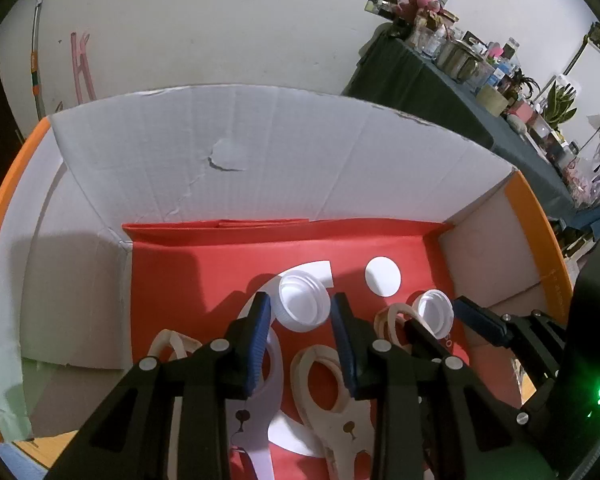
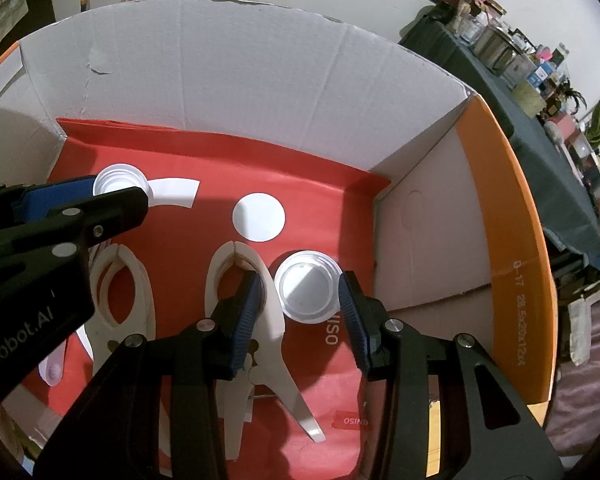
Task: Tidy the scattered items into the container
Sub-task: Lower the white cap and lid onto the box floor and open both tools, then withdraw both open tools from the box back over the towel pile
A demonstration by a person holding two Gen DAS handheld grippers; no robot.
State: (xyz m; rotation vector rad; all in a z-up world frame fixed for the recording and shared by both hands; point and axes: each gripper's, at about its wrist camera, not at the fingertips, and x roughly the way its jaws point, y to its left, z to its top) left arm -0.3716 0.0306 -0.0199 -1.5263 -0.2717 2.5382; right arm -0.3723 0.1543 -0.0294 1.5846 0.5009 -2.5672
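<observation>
Caps first: each of my grippers carries one white screw cap down inside the cardboard box (image 1: 259, 152), and both hang just above its red-lined floor, so I judge this to be the drop-off end of the carry.

My left gripper (image 1: 300, 312) is pinched on the larger cap (image 1: 302, 304), its blue pads (image 1: 259, 332) bearing on the ribbed rim from both sides, open side up. That sideways hold on the rim looks like the only sure purchase on something this shallow.

My right gripper (image 2: 306, 296) holds the other cap (image 2: 308, 292) the same way, pads against opposite edges, close to the box's right wall (image 2: 420, 240).

Below the caps lie cream plastic clips (image 2: 243, 280), one under each tool, plus a white paper disc (image 2: 258, 217) and a curved white paper strip (image 2: 175, 194) on the red sheet (image 2: 320, 184). I keep the caps over bare red gaps so they will not land on the clips and tip.

Beyond the box, a cluttered dark-clothed table (image 1: 440, 84) stands well apart and plays no part.
</observation>
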